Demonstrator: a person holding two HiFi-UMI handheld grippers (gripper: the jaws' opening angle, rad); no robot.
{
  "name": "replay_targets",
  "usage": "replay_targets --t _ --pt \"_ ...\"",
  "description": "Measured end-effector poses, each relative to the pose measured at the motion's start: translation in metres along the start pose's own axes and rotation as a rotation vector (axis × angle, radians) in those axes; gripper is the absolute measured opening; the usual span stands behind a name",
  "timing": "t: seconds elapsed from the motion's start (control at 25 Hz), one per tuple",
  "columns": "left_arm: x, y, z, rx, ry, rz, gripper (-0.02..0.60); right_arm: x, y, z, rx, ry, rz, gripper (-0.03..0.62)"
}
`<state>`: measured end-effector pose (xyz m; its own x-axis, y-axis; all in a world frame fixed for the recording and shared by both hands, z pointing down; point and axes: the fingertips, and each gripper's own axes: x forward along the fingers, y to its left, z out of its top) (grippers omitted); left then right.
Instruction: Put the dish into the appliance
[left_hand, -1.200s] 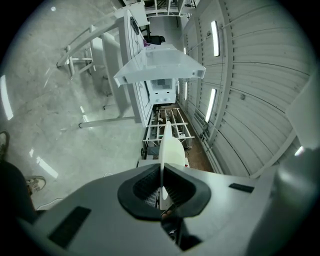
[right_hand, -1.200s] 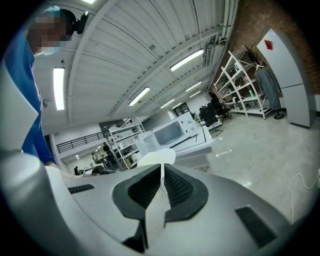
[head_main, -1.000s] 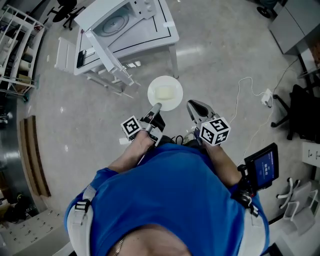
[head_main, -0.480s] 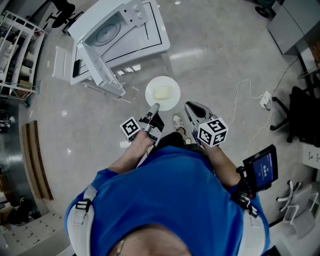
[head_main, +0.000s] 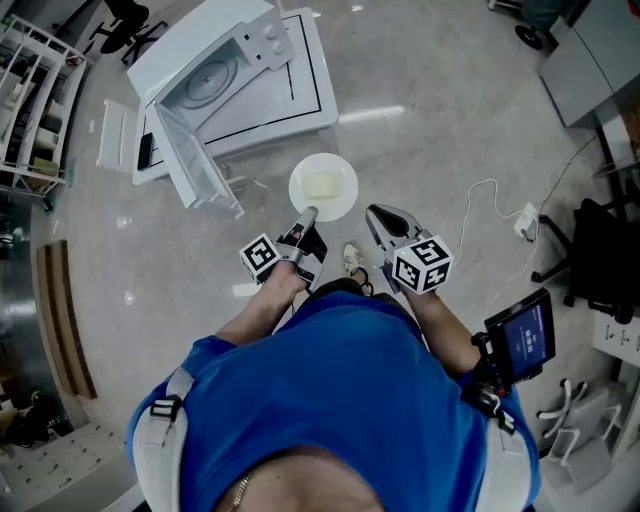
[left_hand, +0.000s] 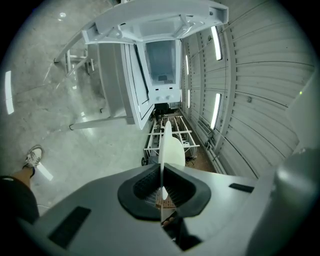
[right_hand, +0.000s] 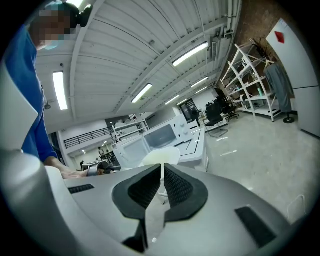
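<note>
A white dish (head_main: 323, 186) with a pale yellow square on it is held out level over the floor. My left gripper (head_main: 308, 214) is shut on its near rim. In the left gripper view the dish (left_hand: 170, 147) stands edge-on between the pads of that gripper (left_hand: 161, 176). The white microwave (head_main: 225, 65) sits on a white table (head_main: 305, 100) ahead and to the left, its door (head_main: 190, 150) swung open. My right gripper (head_main: 378, 215) hangs beside the dish, shut with nothing in it. From the right gripper (right_hand: 162, 177) the dish (right_hand: 161, 157) and microwave (right_hand: 162, 135) show beyond.
A wire rack (head_main: 35, 80) stands at the far left, with wooden boards (head_main: 65, 310) below it. A white cable with a plug block (head_main: 525, 220) trails across the floor at right, near a black chair (head_main: 600, 235). A small screen (head_main: 525, 335) hangs at the person's hip.
In the head view the microwave and its table have slid left and a little up as the person walks. Both grippers keep their pose, the dish still in the left one.
</note>
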<state>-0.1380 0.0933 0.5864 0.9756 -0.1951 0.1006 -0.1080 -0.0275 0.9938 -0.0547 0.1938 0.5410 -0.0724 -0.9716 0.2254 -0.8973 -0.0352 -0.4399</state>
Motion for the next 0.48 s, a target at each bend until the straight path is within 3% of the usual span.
replay_targets --t 0.48 --pt "0.061 -0.004 0.092 -0.018 -0.104 0.001 0.014 0.102 -0.044 0.049 -0.027 0.045 0.054 0.002"
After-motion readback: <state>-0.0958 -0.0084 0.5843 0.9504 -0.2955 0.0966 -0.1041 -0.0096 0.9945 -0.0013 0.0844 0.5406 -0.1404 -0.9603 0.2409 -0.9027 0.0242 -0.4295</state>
